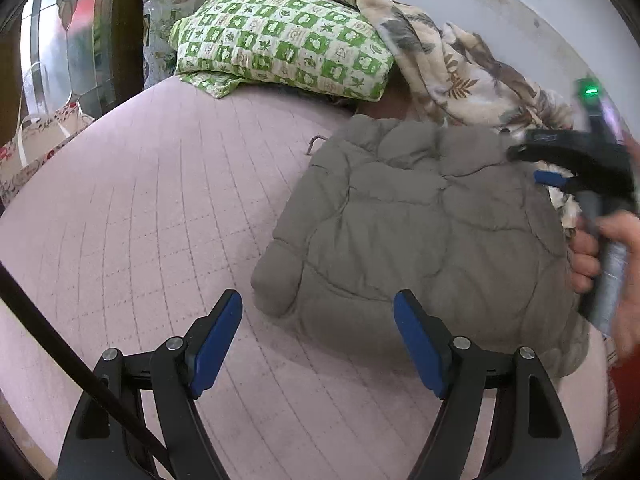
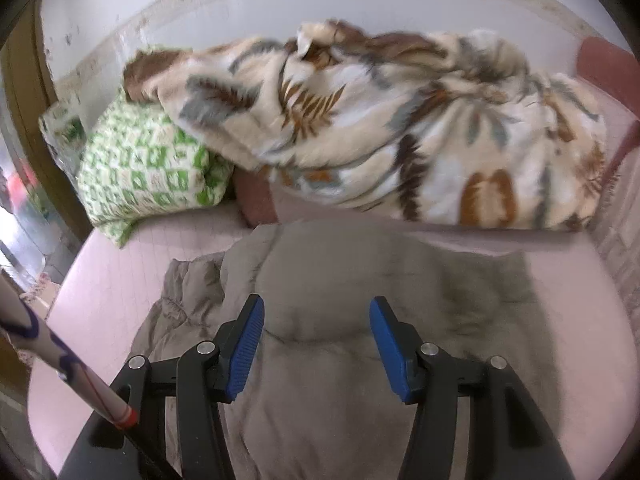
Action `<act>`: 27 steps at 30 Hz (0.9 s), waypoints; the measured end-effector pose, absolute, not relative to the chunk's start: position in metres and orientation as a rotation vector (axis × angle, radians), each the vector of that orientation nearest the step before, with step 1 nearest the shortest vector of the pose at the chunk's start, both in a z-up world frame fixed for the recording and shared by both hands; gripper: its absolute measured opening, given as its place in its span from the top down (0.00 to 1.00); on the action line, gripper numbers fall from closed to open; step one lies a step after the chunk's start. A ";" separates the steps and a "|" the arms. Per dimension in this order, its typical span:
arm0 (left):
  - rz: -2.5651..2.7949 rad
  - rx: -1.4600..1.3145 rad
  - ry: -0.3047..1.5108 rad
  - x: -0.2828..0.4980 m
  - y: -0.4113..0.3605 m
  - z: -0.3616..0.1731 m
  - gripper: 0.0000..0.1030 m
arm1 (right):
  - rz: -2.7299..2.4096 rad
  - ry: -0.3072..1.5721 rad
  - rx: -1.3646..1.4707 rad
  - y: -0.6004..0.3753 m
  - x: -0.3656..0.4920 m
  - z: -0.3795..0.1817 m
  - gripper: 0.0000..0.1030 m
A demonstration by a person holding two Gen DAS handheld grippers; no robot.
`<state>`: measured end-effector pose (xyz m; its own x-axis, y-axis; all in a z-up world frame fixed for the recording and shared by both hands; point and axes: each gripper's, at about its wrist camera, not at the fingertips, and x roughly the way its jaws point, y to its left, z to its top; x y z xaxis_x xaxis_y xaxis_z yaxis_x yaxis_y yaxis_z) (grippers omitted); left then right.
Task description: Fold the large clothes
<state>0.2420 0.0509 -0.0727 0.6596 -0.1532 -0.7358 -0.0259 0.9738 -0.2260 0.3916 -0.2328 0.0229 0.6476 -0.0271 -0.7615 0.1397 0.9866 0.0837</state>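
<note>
Jacket (image 1: 424, 236), grey and quilted in puffy panels, is shown folded into a thick bundle on the pink bed (image 1: 152, 200). Its long axis runs from the near edge toward the green checked pillow (image 1: 280, 40) and leaf-print blanket (image 2: 400, 132). The left tool (image 1: 318, 344) is held apart beside it; the right tool (image 2: 316, 344) is held apart above it.

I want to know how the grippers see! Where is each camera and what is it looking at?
Left wrist: rides the left gripper, faces across the pink bed; shows its open fingers, the person's right hand.
Right wrist: rides the right gripper, open above the grey jacket.
Shared: jacket, green pillow, leaf blanket.
</note>
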 end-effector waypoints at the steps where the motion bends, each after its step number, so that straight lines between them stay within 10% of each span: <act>1: -0.073 -0.214 0.862 0.245 0.051 -0.077 0.25 | -0.131 0.870 0.136 -0.232 0.401 0.011 0.42; 9: -0.084 -0.204 0.931 0.258 0.055 -0.092 0.25 | -0.271 0.930 0.197 -0.252 0.447 -0.088 0.35; 27: -0.010 -0.215 0.897 0.258 0.071 -0.084 0.25 | -0.095 0.956 0.009 -0.132 0.431 -0.054 0.46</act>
<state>0.2583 0.0708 -0.0844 0.6250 -0.0981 -0.7744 -0.0815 0.9785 -0.1897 0.4312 -0.1317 -0.0537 0.5731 -0.0773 -0.8159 0.0854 0.9958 -0.0344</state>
